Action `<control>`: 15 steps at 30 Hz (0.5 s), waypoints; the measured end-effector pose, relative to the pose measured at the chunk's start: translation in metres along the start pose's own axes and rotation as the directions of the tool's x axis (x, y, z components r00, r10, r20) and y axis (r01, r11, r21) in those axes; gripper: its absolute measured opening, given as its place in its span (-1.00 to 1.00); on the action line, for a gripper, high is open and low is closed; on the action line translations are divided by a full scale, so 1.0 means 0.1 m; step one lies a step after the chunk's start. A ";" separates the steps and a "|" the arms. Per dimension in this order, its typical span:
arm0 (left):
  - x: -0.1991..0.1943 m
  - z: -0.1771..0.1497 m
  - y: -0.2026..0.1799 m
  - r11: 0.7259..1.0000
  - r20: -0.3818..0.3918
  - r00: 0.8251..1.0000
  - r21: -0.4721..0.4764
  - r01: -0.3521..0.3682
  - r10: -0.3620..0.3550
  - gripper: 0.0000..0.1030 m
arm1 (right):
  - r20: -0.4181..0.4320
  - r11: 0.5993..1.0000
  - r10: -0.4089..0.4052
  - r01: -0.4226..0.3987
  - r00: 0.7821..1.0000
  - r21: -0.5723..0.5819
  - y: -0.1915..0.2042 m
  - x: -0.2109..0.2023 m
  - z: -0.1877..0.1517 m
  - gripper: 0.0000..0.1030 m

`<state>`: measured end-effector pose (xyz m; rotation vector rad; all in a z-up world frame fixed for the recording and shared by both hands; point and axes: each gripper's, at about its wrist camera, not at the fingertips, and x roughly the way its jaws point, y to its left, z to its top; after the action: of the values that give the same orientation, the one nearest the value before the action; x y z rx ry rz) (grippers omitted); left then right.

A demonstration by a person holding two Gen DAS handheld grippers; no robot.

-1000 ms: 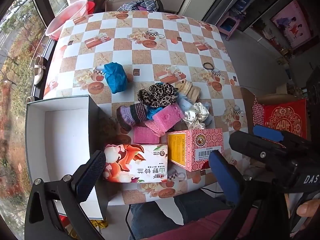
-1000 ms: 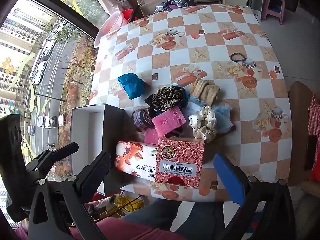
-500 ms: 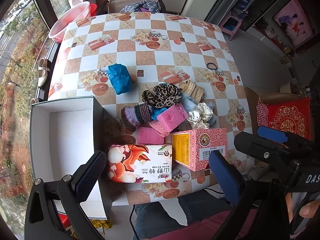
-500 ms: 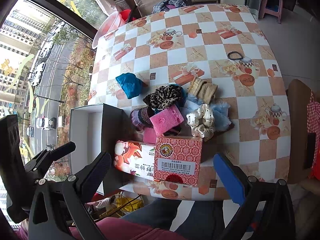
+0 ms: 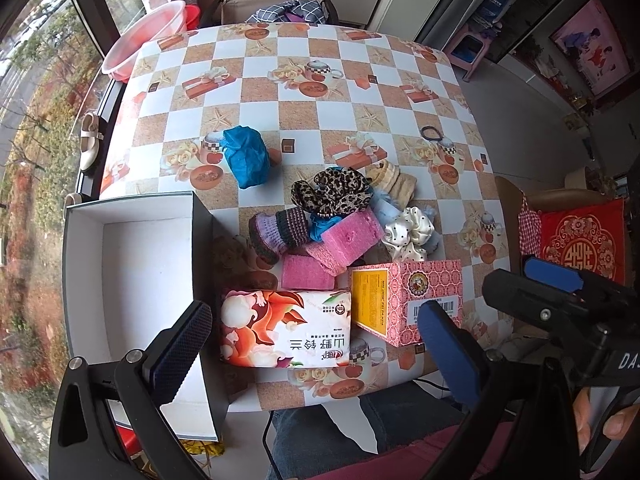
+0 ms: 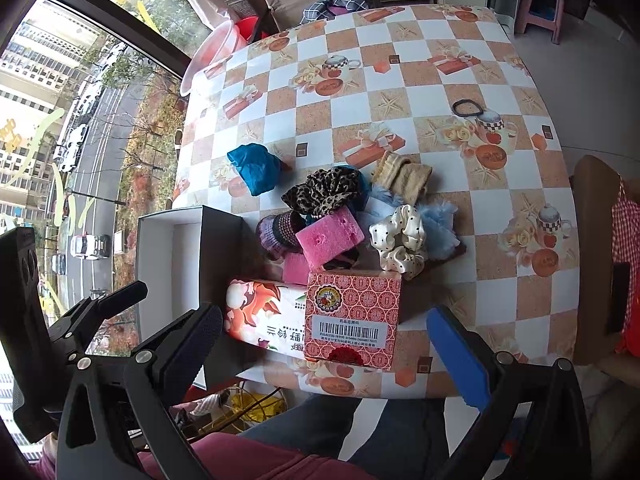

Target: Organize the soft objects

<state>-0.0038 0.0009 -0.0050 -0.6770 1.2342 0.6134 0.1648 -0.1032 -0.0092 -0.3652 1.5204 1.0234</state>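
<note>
A heap of soft things lies mid-table: a leopard scrunchie [image 5: 332, 194] [image 6: 324, 192], pink sponges [image 5: 352, 236] [image 6: 330, 236], a purple knitted piece [image 5: 280, 230], a white dotted scrunchie [image 5: 410, 232] [image 6: 400, 238], a beige sock [image 5: 394, 180] and pale blue fluff [image 6: 438, 228]. A blue cloth bundle [image 5: 246, 156] [image 6: 256, 168] lies apart, to the far left. An open white box [image 5: 132, 272] [image 6: 168, 256] stands at the near left edge. My left gripper [image 5: 312, 348] and right gripper [image 6: 328, 348] are both open and empty, held above the near table edge.
A floral tissue pack [image 5: 286, 328] [image 6: 264, 318] and a pink patterned carton [image 5: 408, 300] [image 6: 354, 312] lie at the near edge, in front of the heap. A black hair tie [image 6: 466, 108] lies far right. A pink basin [image 5: 144, 36] sits beyond the far left corner.
Both grippers have drawn back and up a little, so the table sits slightly farther away in view. Nothing on the table has moved.
</note>
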 end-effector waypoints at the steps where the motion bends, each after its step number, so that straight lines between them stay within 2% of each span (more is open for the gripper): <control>1: 0.01 0.01 0.02 1.000 0.008 1.000 -0.005 0.008 -0.008 1.00 | -0.001 1.000 -0.002 0.002 1.000 0.007 -0.02 0.00 0.00 1.00; 3: 0.02 0.05 0.07 0.999 0.054 0.998 -0.015 0.037 -0.036 1.00 | -0.006 1.000 -0.002 0.002 1.000 0.026 -0.07 0.00 0.01 1.00; 8: 0.11 0.18 0.20 0.998 0.090 0.995 -0.041 0.053 -0.050 1.00 | -0.032 0.998 0.000 0.002 0.999 0.067 -0.22 0.05 0.02 1.00; 9: 0.14 0.20 0.22 0.998 0.064 0.997 -0.047 0.038 -0.034 1.00 | -0.039 0.997 -0.003 0.006 0.999 0.073 -0.24 0.06 0.03 1.00; 15: 0.28 0.35 0.25 0.998 0.021 1.000 -0.055 -0.014 0.015 1.00 | -0.063 0.994 -0.024 0.030 0.998 0.104 -0.41 0.10 0.07 1.00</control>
<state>0.0057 0.0452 -0.0285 -0.7063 1.2070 0.6670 0.1967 -0.1182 -0.0340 -0.3454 1.6137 0.9144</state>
